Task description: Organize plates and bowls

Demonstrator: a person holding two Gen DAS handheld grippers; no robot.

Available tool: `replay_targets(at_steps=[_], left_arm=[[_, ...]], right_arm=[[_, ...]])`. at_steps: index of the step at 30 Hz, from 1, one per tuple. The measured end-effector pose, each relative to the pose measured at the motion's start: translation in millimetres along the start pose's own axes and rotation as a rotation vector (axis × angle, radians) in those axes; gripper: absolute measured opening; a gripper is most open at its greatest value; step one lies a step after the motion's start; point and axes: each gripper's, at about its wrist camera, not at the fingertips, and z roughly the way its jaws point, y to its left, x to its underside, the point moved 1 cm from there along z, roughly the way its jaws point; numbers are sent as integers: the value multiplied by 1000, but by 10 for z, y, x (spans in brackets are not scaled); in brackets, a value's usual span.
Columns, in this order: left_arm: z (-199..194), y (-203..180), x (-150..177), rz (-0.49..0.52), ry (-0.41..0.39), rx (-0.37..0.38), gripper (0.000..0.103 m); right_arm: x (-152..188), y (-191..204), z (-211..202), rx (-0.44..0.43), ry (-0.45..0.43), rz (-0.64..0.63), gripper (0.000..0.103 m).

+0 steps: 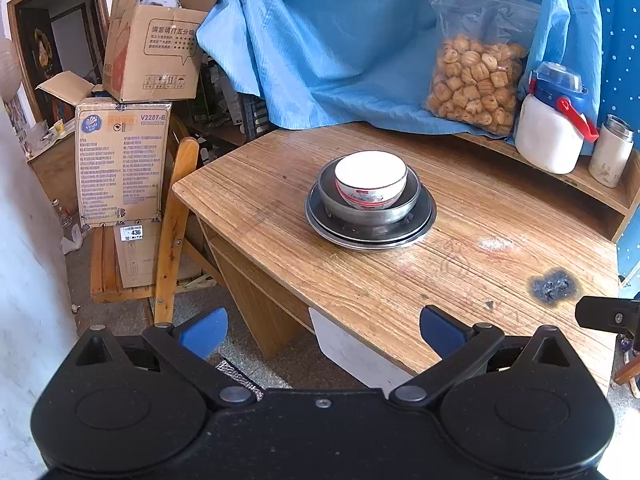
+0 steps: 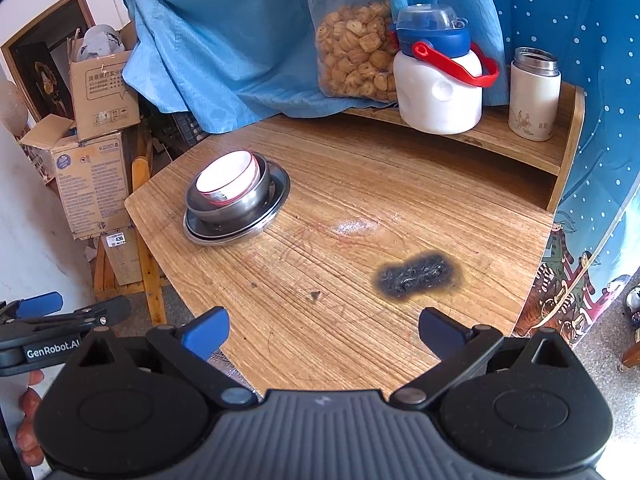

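Stack: ceramic bowl [image 1: 370,178] nested in steel bowl [image 1: 368,210] on steel plates [image 1: 370,236], mid-counter [image 1: 500,208] | left gripper [image 1: 320,330], right gripper [image 2: 322,330]: jaws spread, empty, well short of stack | advice: leave it centred.

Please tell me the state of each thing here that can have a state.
Left tongs: open, empty.
Right tongs: open, empty.
White bowl: upright, nested in the steel bowl.
Steel bowl: upright, on the plates.
Steel plates: stacked.
Water jug: lid closed.
Snack bag: upright.
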Motion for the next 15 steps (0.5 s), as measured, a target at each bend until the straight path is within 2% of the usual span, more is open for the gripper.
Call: replay_targets(at_steps=[15], left_arm=[[31,-21,-34,9,-6,2,102]], right_arm=[[-50,-17,35,7,-4,3,103]])
